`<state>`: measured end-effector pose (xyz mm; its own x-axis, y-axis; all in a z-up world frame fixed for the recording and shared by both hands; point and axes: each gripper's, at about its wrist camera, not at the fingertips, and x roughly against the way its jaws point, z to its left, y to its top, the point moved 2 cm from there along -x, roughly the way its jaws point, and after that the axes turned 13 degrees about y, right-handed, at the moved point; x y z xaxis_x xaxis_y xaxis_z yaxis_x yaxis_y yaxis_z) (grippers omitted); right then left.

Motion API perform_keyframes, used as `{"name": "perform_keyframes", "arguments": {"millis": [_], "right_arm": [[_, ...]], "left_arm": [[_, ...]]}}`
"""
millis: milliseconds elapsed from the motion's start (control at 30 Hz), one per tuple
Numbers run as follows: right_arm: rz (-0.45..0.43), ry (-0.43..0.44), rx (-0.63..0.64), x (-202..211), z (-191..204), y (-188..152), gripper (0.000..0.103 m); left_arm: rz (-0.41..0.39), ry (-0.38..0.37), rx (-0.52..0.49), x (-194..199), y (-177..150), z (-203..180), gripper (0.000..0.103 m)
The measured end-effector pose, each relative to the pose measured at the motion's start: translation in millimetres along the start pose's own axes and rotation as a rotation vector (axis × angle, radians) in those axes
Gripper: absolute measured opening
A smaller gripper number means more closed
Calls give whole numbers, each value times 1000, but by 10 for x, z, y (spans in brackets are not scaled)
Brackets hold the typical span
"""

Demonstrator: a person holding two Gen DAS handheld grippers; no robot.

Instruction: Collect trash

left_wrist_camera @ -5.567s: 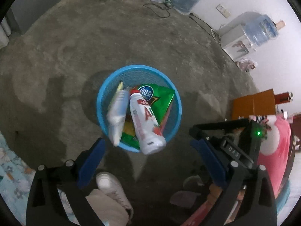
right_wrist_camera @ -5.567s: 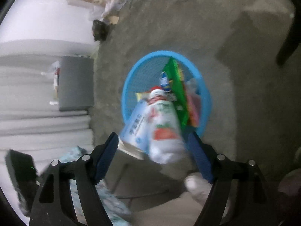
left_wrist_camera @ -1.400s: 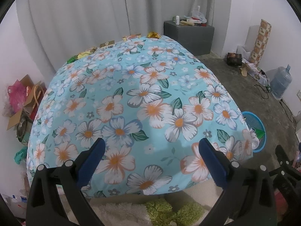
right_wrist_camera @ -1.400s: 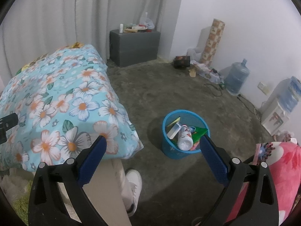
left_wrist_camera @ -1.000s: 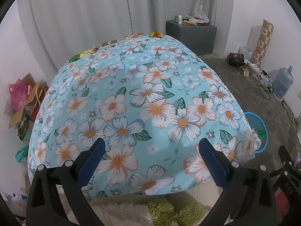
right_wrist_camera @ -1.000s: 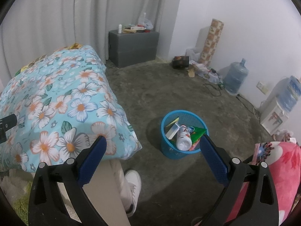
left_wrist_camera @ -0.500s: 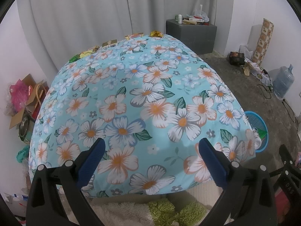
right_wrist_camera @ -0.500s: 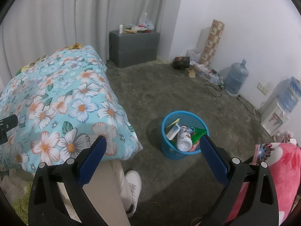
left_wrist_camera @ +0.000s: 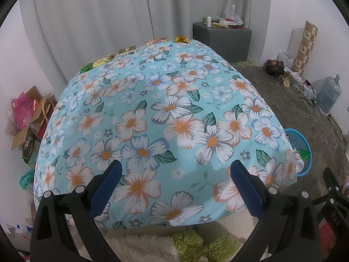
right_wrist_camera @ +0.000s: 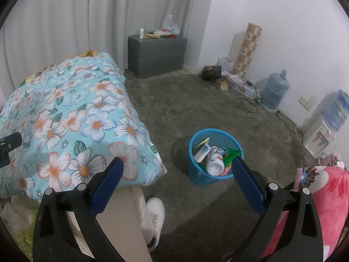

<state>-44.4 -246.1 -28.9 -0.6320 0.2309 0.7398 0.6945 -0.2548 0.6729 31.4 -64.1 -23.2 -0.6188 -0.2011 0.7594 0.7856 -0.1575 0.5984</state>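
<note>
Both grippers, left gripper (left_wrist_camera: 174, 174) and right gripper (right_wrist_camera: 177, 173), are hovering with jaws spread and empty; remaining wrappers (left_wrist_camera: 127, 51) are lying at twelve o'clock along the tabletop's (left_wrist_camera: 174, 109) far edge, likely nearer the left.

Floral bedspread (left_wrist_camera: 165, 118): soft matt cloth, slightly creased. Laundry-style blue basket (right_wrist_camera: 214, 174): perforated plastic mesh, mild sheen. White bottle (right_wrist_camera: 214, 160) inside: glossy plastic; green snack bag (right_wrist_camera: 229, 154): shiny foil-like film. Floor (right_wrist_camera: 196, 113): rough, mottled bare concrete. Curtain (left_wrist_camera: 98, 19): matt grey fabric, pleated. Water jug (right_wrist_camera: 275, 89): translucent smooth plastic. Rug (left_wrist_camera: 196, 246): shaggy pile.
</note>
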Motion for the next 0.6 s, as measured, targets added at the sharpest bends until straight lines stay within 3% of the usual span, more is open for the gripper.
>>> {"name": "perform_keyframes", "arguments": {"millis": [600], "right_arm": [[0,-1,0,3,6,0,95]], "left_arm": [[2,6,-6,-8,-19,-5,97]]}}
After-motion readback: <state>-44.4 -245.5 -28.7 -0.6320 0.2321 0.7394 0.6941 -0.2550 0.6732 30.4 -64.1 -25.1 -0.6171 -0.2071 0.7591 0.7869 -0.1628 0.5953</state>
